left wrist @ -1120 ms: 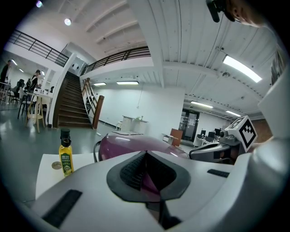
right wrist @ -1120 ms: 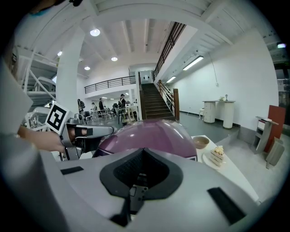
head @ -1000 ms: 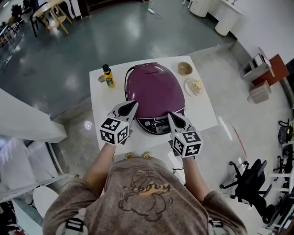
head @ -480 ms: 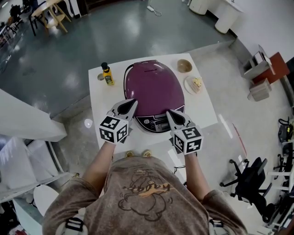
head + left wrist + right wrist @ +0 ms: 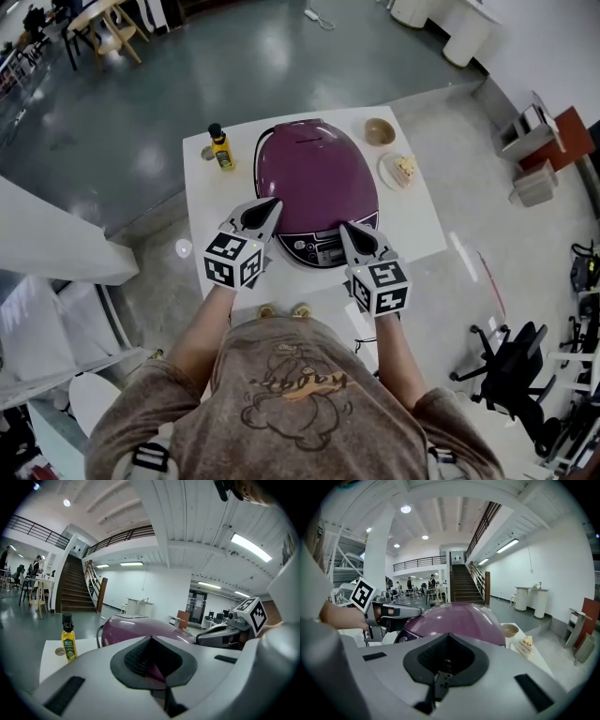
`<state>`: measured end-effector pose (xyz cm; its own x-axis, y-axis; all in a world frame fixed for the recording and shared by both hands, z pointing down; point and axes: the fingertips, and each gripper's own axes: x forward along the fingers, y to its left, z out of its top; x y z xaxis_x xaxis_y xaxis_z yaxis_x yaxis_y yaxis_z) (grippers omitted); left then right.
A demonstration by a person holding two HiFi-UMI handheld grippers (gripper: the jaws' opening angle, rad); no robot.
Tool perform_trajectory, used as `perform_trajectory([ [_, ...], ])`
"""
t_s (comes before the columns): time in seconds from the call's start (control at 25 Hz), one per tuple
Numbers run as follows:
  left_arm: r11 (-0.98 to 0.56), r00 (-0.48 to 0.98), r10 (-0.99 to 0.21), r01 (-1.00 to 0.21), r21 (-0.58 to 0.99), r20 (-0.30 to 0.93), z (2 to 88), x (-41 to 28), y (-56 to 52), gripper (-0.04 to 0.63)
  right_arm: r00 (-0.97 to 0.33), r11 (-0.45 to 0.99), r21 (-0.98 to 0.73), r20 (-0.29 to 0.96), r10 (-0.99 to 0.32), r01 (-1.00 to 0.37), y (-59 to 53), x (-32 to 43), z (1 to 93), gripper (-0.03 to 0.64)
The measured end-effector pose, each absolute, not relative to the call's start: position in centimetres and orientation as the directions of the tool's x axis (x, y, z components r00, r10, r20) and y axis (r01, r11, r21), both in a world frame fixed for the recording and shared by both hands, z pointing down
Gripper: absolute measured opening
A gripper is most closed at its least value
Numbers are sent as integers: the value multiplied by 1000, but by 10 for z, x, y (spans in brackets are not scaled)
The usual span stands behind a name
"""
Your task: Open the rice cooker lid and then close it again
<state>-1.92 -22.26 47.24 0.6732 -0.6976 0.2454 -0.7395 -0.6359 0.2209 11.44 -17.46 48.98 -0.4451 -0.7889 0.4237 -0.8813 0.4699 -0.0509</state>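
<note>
A purple rice cooker point(image 5: 317, 180) stands on a small white table point(image 5: 417, 236) with its lid down and its control panel point(image 5: 319, 247) facing me. My left gripper point(image 5: 274, 203) is shut and empty, its tip over the cooker's front left edge. At the front right, my right gripper point(image 5: 344, 228) is also shut and empty, beside the panel. In the left gripper view the shut jaws point(image 5: 151, 638) point over the cooker's dome point(image 5: 133, 626). The right gripper view has its jaws point(image 5: 447, 634) closed in front of the lid point(image 5: 461, 619).
A yellow oil bottle point(image 5: 221, 151) with a small cap beside it stands at the table's back left. At the back right are a brown bowl point(image 5: 379, 131) and a plate with cake point(image 5: 401, 171). The table's edges lie close round the cooker. Grey floor surrounds the table.
</note>
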Motion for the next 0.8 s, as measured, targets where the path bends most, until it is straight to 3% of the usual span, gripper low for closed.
perform_trajectory([
  [0.8, -635, 670, -703, -742, 214, 238, 465, -20, -225, 21, -425, 458, 3, 367, -827, -889, -170, 114, 487, 5],
])
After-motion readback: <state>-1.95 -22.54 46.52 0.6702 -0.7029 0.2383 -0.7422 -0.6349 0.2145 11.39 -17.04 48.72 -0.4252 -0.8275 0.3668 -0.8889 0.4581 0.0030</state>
